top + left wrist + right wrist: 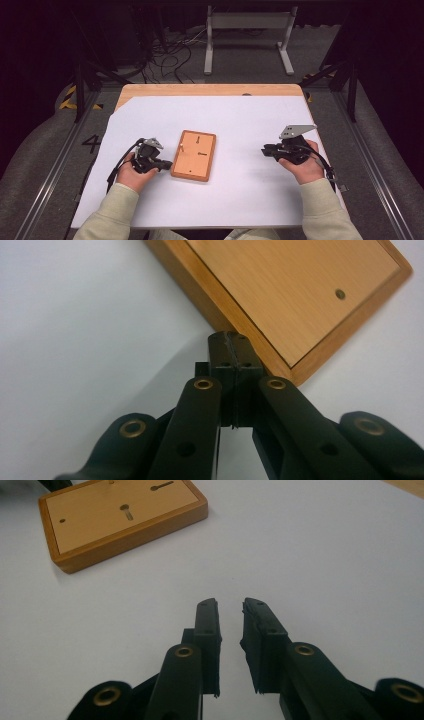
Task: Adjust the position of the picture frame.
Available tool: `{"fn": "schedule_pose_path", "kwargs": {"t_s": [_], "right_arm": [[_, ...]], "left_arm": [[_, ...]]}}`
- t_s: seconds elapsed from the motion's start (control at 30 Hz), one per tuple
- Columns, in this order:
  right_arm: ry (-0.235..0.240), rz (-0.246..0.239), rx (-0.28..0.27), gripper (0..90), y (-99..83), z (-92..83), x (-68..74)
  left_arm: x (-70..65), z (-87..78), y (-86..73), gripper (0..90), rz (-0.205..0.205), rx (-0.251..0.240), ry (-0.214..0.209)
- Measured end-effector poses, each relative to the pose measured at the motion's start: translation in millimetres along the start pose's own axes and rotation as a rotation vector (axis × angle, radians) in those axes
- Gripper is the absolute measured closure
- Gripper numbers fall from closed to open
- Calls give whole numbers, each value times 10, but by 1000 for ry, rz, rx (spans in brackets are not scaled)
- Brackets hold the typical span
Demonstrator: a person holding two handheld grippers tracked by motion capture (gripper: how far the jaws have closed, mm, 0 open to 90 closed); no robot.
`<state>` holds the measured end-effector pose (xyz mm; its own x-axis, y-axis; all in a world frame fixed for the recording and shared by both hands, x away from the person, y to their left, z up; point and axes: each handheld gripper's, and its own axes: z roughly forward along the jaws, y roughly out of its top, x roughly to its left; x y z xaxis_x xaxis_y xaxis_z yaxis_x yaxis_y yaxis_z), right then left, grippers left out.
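Note:
A flat wooden board (194, 155) with a raised rim and small metal pegs lies mid-table on the white sheet. My left gripper (167, 164) is shut with nothing between its jaws, and its tip rests against the board's left edge near the front corner. In the left gripper view the closed tip (231, 342) meets the rim of the board (295, 295). My right gripper (264, 150) hovers well to the right of the board and points toward it. Its jaws (231, 605) stand slightly apart with nothing between them, and the board (120, 517) lies far ahead on the left.
A white sheet (240, 120) covers most of the wooden table (200, 90). Behind the table stands a grey metal frame (247, 30) beside loose cables (170, 55) on the floor. Dark rails run along both sides.

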<state>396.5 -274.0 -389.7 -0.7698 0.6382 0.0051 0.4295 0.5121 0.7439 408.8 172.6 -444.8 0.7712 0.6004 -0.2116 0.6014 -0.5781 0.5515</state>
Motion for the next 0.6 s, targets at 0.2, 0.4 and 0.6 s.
{"fn": "schedule_pose_path", "kwargs": {"t_s": [0.2,0.4,0.6], "right_arm": [[1,3,-2,766,0,-10,-7],[2,5,4,766,2,5,0],[3,3,10,766,3,25,10]], "left_arm": [[-195,112,86,900,73,61,-45],[-363,203,157,900,131,77,-82],[-460,274,204,900,143,68,-102]]}}
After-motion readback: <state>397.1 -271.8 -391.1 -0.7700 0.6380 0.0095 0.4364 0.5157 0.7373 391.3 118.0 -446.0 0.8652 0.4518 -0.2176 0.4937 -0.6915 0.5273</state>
